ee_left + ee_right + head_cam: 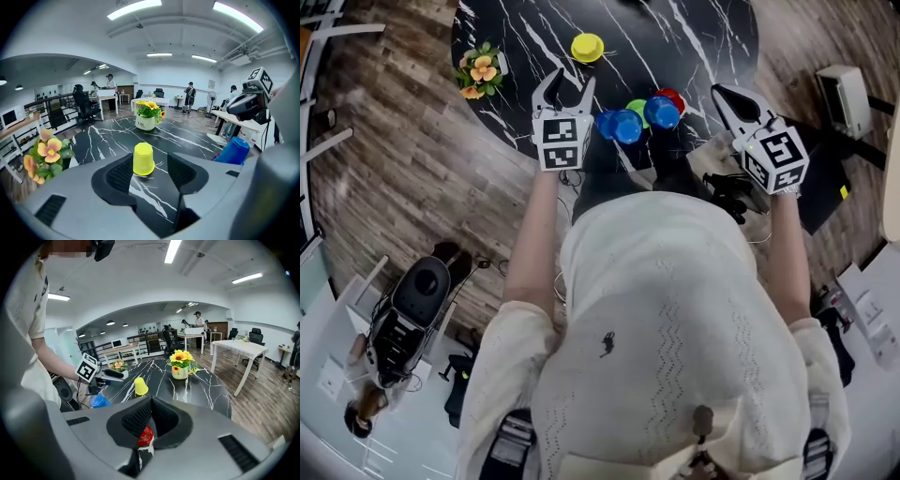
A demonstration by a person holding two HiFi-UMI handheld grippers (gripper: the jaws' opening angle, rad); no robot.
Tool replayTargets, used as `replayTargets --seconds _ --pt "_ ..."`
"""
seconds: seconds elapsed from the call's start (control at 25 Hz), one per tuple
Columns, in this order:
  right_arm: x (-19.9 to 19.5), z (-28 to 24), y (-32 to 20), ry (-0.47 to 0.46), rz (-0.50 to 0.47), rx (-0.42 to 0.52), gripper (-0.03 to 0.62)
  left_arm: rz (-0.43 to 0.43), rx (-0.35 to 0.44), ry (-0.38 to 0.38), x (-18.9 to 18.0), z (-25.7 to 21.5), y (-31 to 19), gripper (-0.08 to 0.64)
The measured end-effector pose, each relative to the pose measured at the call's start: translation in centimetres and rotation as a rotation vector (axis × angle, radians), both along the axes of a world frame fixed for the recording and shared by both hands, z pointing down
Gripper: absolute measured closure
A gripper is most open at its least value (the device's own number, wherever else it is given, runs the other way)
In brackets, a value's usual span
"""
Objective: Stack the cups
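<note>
Left claw (151,165) spread wide, lined up on upturned yellow cup (143,159), which stands alone on marble tabletop (675,37), ungripped. Blue cups (619,125), green cup (637,108) and red cup (673,97) cluster centre. Right claw (151,416) pressed together, empty. Likely next: advance, clamp yellow cup, carry to cluster.

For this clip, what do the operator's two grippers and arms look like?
The left gripper and right gripper are matching light-grey two-jaw shells with black ribbed pads, each carrying a white cube of black square markers. The person wears a cream knit short-sleeved top.
</note>
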State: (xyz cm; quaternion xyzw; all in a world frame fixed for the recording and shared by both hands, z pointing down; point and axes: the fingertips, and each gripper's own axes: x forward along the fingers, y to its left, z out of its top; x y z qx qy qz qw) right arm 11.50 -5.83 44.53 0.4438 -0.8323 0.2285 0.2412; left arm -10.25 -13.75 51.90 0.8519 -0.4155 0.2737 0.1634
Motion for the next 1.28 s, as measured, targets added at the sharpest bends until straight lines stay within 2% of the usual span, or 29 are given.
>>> replayTargets --seconds 0.12,0.24,0.8,0.88,1.08,1.28 --pt "0.6 0.1 0.3 0.019 0.028 -0.008 0.583 0.033 -0.009 -0.03 0.4 1.6 -1.2 0.291" --pt "1.3 0.0 0.7 0.041 0.06 -0.011 0.583 0.049 -0.01 -0.065 1.0 2.9 -2.5 0.291" --pt "3.0 0.5 2.3 0.095 0.133 -0.029 0.583 0.0 -0.035 -0.094 2.5 6.2 -6.0 0.291" --pt "3.2 0.5 2.6 0.103 0.133 -0.029 0.583 -0.006 -0.026 -0.115 2.5 6.1 -6.1 0.331" --pt "3.4 0.1 3.0 0.109 0.125 -0.015 0.583 -0.016 -0.015 -0.097 2.2 4.7 -5.5 0.333" --pt "3.1 -0.6 2.6 0.105 0.1 0.014 0.583 -0.01 0.03 -0.09 1.4 1.8 -4.3 0.333"
